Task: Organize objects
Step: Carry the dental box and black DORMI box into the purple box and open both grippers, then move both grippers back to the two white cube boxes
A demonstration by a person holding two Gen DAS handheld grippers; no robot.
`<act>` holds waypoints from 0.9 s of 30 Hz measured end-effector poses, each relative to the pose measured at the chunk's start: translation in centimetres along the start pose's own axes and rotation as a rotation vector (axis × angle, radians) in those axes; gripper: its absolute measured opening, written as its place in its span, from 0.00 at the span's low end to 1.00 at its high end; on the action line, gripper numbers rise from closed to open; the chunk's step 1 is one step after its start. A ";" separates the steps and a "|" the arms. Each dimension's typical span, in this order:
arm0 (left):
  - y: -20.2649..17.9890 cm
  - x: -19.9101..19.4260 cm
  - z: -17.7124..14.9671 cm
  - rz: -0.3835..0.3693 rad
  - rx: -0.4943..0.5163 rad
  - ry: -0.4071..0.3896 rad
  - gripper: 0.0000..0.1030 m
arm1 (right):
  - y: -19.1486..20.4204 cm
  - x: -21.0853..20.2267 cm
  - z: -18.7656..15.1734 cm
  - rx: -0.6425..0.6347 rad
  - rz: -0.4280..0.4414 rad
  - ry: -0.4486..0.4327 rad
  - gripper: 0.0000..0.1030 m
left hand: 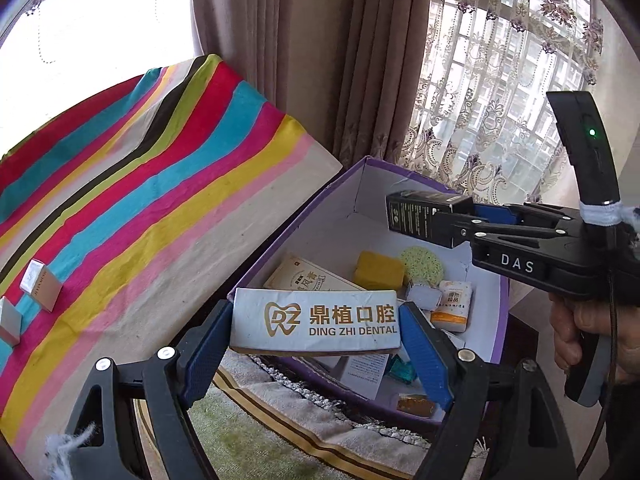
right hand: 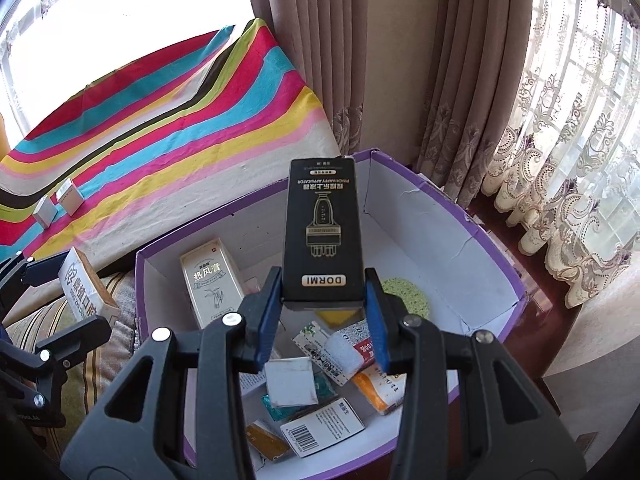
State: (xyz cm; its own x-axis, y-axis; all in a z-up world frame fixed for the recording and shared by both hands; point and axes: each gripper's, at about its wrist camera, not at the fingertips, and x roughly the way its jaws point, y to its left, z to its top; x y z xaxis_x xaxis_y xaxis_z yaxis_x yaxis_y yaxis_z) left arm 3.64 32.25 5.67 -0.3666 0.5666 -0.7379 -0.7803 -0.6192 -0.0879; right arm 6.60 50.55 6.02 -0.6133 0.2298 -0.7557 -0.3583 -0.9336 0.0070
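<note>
Two tools up over the purple-rimmed box (right hand: 500,240), one carton apiece. Left tool (left hand: 316,344) clamped on the ends of a white carton (left hand: 316,322) with a gold tooth logo, reading "DING ZHI DENTAL" under Chinese characters, held flat over the box's near-left corner. Right tool (right hand: 324,312) closed on the bottom end of a black carton (right hand: 322,236), gold lettering "DORMI" and "PINCH HAPPY APPLICATOR", with a gold line drawing of an applicator; hanging over the middle of the box, top end pointing to the far wall. Down inside: one cream carton (right hand: 212,284) with Chinese print by the left wall, one pale green round sponge (right hand: 408,296) toward the right wall, one yellow block (left hand: 378,270), plus a jumble of small packets at the near wall, too mixed to count. Two small silver-white boxes (right hand: 70,196) (right hand: 44,212) standing side by side on the striped desk (right hand: 180,128), toward its left edge, well apart from the box.
</note>
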 end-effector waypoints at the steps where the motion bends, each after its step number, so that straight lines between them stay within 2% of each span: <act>1: -0.4 0.1 0.1 -0.007 0.011 0.003 0.81 | 0.0 -0.1 0.1 0.001 -0.007 -0.004 0.42; 5: -1.2 0.8 0.1 -0.025 0.039 0.031 0.82 | 0.0 -0.2 0.3 -0.004 -0.026 -0.013 0.42; 9: -0.4 0.6 0.0 -0.039 0.001 0.024 0.82 | 0.0 -0.5 0.5 -0.003 -0.037 -0.027 0.62; 13: 0.8 0.3 -0.1 -0.047 -0.059 0.015 0.83 | 0.1 -0.8 0.5 -0.007 -0.031 -0.037 0.67; 20: 3.4 -0.3 -0.9 -0.036 -0.160 0.011 0.83 | 0.8 -1.2 0.5 -0.024 -0.007 -0.048 0.68; 27: 5.7 -1.2 -1.7 -0.014 -0.228 -0.007 0.83 | 3.3 -1.1 0.0 -0.093 0.009 -0.033 0.68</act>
State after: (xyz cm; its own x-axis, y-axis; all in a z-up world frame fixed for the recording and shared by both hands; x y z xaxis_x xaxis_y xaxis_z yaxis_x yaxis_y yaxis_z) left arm 0.55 27.10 4.92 -0.3602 0.5795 -0.7311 -0.6510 -0.7175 -0.2479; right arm 6.06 47.21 6.88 -0.6397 0.2288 -0.7338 -0.2870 -0.9567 -0.0480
